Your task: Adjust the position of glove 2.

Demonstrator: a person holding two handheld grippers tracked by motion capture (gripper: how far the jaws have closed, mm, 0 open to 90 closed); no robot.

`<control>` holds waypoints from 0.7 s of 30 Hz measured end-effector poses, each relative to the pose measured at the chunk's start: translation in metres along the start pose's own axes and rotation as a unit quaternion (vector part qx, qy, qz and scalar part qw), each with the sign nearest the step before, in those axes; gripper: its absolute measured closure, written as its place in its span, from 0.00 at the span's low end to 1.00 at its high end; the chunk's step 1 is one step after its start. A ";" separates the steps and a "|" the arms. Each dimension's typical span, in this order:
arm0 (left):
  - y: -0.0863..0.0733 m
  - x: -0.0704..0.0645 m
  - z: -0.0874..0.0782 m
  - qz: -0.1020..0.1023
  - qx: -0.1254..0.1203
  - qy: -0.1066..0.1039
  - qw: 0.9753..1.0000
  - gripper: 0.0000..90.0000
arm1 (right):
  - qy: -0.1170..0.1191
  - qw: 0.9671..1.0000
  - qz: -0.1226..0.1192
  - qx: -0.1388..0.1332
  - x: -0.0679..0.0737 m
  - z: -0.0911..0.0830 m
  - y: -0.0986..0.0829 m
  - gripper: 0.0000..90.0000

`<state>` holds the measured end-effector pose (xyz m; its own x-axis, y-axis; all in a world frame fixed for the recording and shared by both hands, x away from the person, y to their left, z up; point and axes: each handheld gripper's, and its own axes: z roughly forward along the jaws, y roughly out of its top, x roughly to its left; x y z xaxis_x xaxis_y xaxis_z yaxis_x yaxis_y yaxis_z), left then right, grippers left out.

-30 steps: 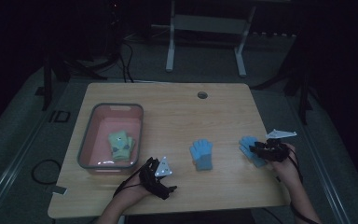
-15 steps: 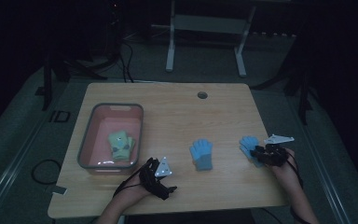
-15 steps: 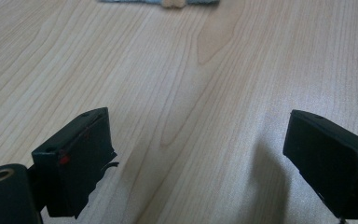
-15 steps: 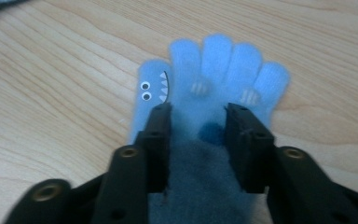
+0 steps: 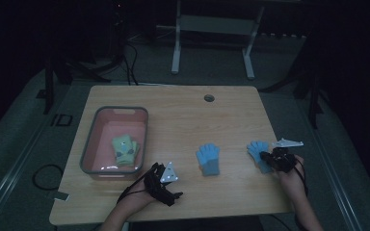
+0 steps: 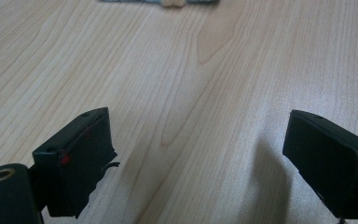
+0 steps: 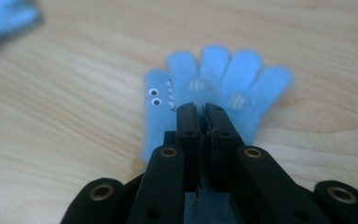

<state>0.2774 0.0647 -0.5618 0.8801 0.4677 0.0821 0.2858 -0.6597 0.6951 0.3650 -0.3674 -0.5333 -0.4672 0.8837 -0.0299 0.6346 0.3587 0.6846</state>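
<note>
A blue glove [image 5: 257, 150] with googly eyes lies flat near the table's right edge, fingers pointing away from me. My right gripper [image 5: 270, 158] is over its cuff end. In the right gripper view its jaws [image 7: 201, 109] are pressed together on the blue glove [image 7: 223, 70], with fabric threads between them. A second blue glove [image 5: 208, 159] lies at the table's front middle, also blurred at the top left corner [image 7: 4, 18]. My left gripper [image 5: 166, 190] rests near the front edge, beside the bin; it stands open [image 6: 200, 135] over bare wood.
A grey bin [image 5: 89, 139] with a pink inside stands at the left and holds a green glove pair [image 5: 124, 150]. A cable hole [image 5: 209, 98] sits at the table's far side. The table's right edge runs close to my right hand.
My right gripper has drawn slightly toward me over the right glove. The left gripper and the middle glove have stayed put.
</note>
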 end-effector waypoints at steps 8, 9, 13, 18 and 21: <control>0.001 -0.001 0.000 0.006 0.001 0.002 1.000 0.10 | -0.030 0.998 0.051 -0.032 0.036 -0.023 0.022 0.95; 0.001 -0.001 -0.001 0.009 0.001 0.005 1.000 0.10 | -0.031 0.997 0.055 -0.033 0.040 -0.025 0.024 0.95; 0.001 -0.001 -0.001 0.007 -0.003 0.006 1.000 0.10 | -0.040 0.996 0.077 -0.029 0.054 -0.025 0.028 0.95; 0.001 -0.001 -0.001 0.008 -0.002 0.006 1.000 0.10 | -0.039 0.994 0.099 -0.023 0.072 -0.024 0.031 0.95; 0.002 -0.002 -0.001 0.009 -0.002 0.005 1.000 0.10 | -0.046 0.994 0.094 -0.024 0.080 -0.022 0.032 0.95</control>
<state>0.2762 0.0631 -0.5604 0.8811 0.4619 0.1017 0.2684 -0.6654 0.6966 0.3344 -0.2918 -0.4976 -0.2829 0.9584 0.0370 0.6747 0.1714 0.7179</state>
